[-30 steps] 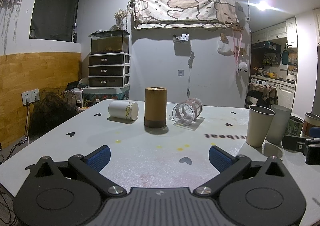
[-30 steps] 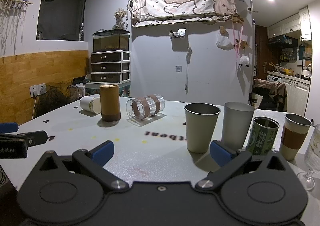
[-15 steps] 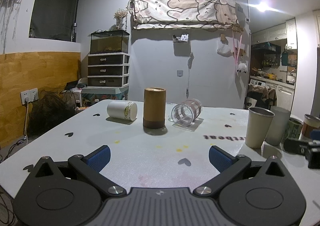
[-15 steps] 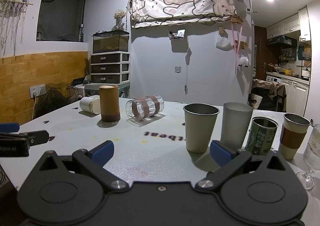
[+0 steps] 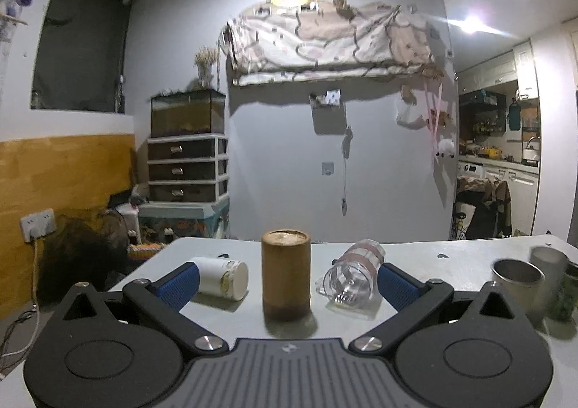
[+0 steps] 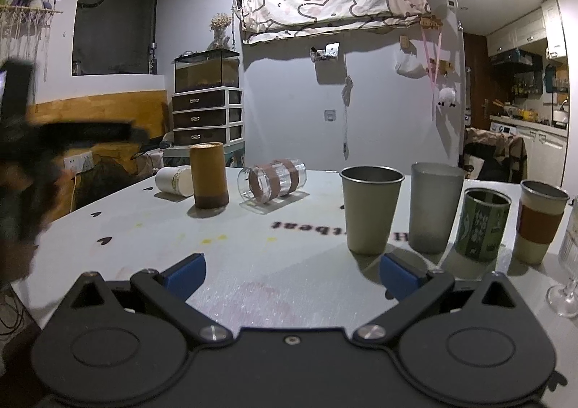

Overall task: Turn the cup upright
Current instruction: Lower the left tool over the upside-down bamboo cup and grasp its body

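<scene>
Left wrist view: the left gripper (image 5: 287, 281) stands wide open and empty, framing an upright brown canister (image 5: 285, 274), with the clear cup (image 5: 352, 274) on its side just right and a white cup (image 5: 225, 276) on its side just left. Right wrist view: the right gripper (image 6: 292, 272) is wide open, holding nothing; the clear cup (image 6: 272, 184) lies well beyond it on the table (image 6: 234, 263). It looks like light, rigid, slick plastic, possibly glass, so grip across the banded mid-body.

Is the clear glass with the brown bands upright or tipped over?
Tipped. The clear glass lies on its side on the table, its open mouth facing the camera, beside the upright brown cup.
</scene>
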Motion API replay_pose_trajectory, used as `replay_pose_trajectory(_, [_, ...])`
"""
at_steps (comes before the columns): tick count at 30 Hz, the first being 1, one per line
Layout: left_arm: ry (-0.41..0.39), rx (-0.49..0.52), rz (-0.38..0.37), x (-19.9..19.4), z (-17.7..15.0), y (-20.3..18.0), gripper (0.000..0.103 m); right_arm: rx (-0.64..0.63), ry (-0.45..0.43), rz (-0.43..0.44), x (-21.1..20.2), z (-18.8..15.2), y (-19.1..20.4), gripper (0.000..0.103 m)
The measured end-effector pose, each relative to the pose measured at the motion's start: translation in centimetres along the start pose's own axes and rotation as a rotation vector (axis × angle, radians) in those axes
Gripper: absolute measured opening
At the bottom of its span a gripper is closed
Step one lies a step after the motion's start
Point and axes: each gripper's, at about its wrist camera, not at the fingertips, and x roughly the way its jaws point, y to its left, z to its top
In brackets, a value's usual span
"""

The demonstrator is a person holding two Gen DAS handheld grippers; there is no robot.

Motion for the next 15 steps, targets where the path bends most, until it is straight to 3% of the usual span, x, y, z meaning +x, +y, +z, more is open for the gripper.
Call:
replay_pose_trajectory(4, [0.027, -0.029, -0.010, 5.1, 1.3, -0.1, 0.103, 0.007, 0.021, 0.009, 0.2, -0.7, -0.3, 0.103])
replay_pose_trajectory(15, [0.139, -0.018, 0.110, 17.8, 1.8, -0.4, 0.094, -0.005, 0.072, -0.008, 0.9, -2.5, -1.6, 0.103])
